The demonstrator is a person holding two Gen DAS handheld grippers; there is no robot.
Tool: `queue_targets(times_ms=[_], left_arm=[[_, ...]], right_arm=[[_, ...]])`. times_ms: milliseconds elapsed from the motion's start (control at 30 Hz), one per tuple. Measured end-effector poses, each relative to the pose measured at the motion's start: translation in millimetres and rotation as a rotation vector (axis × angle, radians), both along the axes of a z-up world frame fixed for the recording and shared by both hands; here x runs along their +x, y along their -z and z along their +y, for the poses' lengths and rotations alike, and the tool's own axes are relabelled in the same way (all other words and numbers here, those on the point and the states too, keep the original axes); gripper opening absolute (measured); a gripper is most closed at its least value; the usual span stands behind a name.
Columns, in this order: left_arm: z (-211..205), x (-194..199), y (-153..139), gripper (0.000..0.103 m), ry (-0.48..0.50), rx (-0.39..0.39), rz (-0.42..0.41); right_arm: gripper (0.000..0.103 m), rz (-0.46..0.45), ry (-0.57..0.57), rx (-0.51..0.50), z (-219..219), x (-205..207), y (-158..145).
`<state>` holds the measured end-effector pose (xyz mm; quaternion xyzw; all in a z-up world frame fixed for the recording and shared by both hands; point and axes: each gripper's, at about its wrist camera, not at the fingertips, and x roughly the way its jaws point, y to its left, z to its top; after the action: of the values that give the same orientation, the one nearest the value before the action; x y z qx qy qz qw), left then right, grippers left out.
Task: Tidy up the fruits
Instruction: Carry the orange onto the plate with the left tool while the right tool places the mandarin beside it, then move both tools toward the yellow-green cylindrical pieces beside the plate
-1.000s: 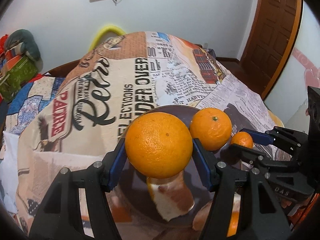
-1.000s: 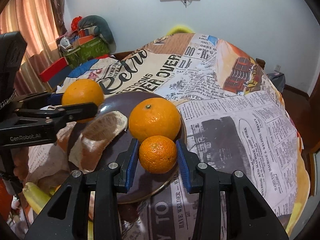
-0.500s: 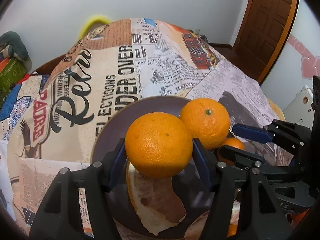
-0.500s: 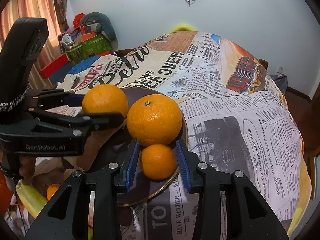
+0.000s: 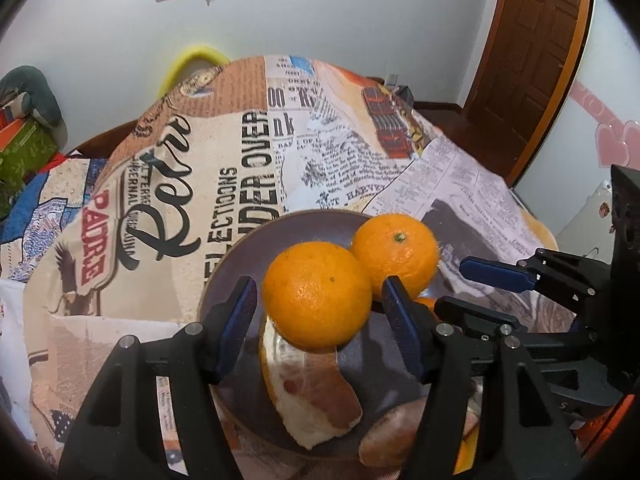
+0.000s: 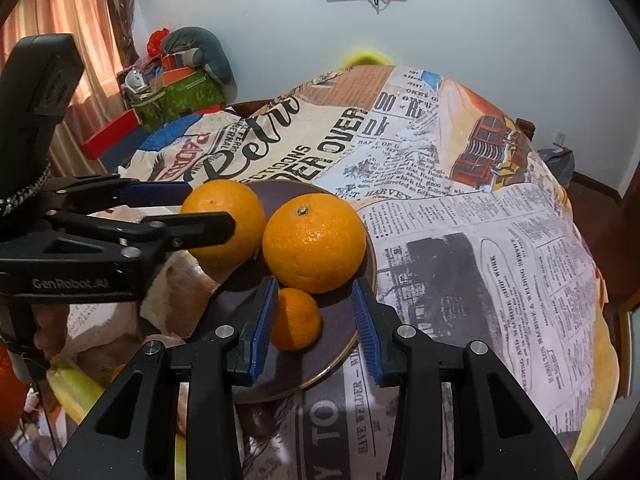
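Note:
A dark round plate (image 5: 240, 256) (image 6: 340, 354) lies on the newspaper-print cloth. On it sit a large orange with a green stem (image 5: 396, 254) (image 6: 314, 242), a small mandarin (image 6: 296, 320) and a piece of peel (image 5: 316, 396). My left gripper (image 5: 318, 306) (image 6: 188, 208) is open, with a gap on both sides of a second large orange (image 5: 316, 294) (image 6: 224, 220), which rests on the plate. My right gripper (image 6: 314, 322) (image 5: 472, 284) is open around the mandarin, touching only its left side.
The cloth-covered table (image 6: 460, 220) stretches ahead and right. Loose fruit and a yellow-green item (image 6: 76, 388) lie near the plate's front left. Boxes and clutter (image 6: 172, 88) stand at the far left. A wooden door (image 5: 532, 48) is at the far right.
Both grippers have opened. The left one has lowered its orange onto the plate beside the stemmed orange and let go. The right one has set the mandarin on the plate and released it.

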<state>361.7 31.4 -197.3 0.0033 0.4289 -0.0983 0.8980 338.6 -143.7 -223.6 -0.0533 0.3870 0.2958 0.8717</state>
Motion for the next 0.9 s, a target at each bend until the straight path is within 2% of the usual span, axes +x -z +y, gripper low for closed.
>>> queue_targets(times_ms=[300,467,633,700,900], left_arm=[[5.1,-39.8,-31.1,0.068,-0.022,0.022,-0.061],[12.5,-67.2,-40.7,0.070,-0.045,0.024,-0.073],[19.1,-96.9,-39.1,0.071,-0.067,0.037,-0.062],[21.3,-106.1,-35.8,0.074,-0.075,0.038,-0.054],[24.0,-127.4,-16.6,0.076,-0.090,0.066,-0.015]], right_arm=[[0.040,-0.039,0.013,0.005,-8.4,-24.8,-23.9],[0.048,-0.067,0.025,0.000,-16.6,-45.9,-35.5],[0.053,-0.070,0.041,-0.018,-23.8,-61.9,-36.3],[0.056,-0.061,0.051,-0.023,-27.2,-67.7,-32.9],[0.057,-0.015,0.071,-0.051,-36.0,-77.8,-12.7]])
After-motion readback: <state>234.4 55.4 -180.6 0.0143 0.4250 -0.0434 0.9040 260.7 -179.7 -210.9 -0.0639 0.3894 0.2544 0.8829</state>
